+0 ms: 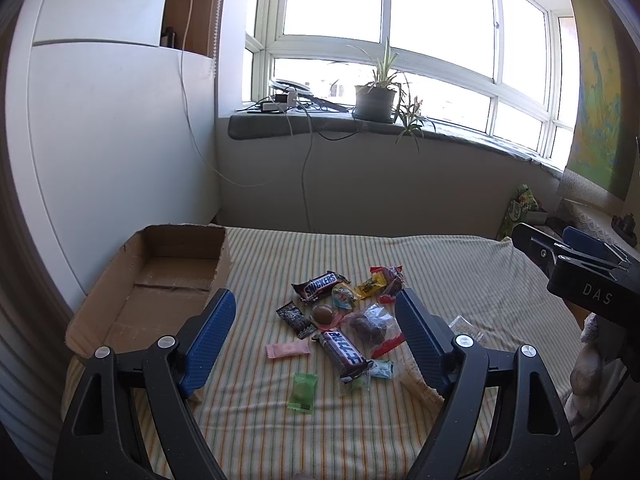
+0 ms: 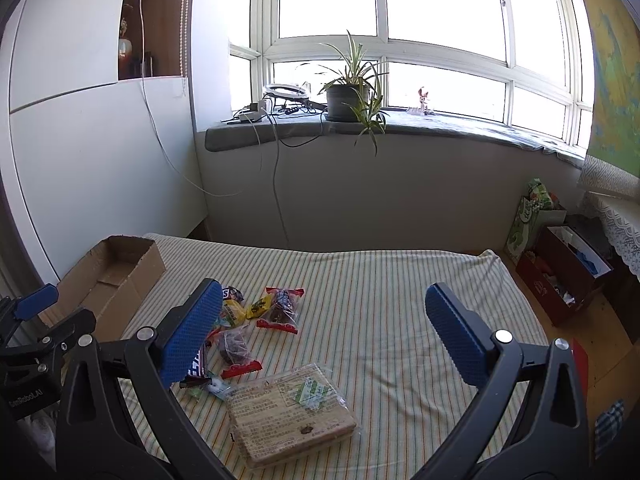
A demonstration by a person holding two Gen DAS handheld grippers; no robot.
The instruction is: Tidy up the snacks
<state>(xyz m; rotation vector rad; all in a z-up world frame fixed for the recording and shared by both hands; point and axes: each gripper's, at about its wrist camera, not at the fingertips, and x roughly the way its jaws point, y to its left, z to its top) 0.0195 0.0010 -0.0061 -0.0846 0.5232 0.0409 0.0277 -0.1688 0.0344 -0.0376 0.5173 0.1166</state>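
Crowding snacks [image 1: 340,320] — cardboard box [image 1: 120,320] just beside

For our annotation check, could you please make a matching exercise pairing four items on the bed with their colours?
Items:
1. Snickers bar
2. box
3. flat candy by the left gripper's fingers, nearest the camera
4. small packet left of the dark bar

Colours:
A. pink
B. green
C. plain cardboard brown
D. dark brown wrapper, white lettering

Pairs: 1-D, 2-C, 3-B, 4-A

Cardboard box [image 1: 168,276] open-topped; snack pile [image 1: 340,320] crowds mid-bed.
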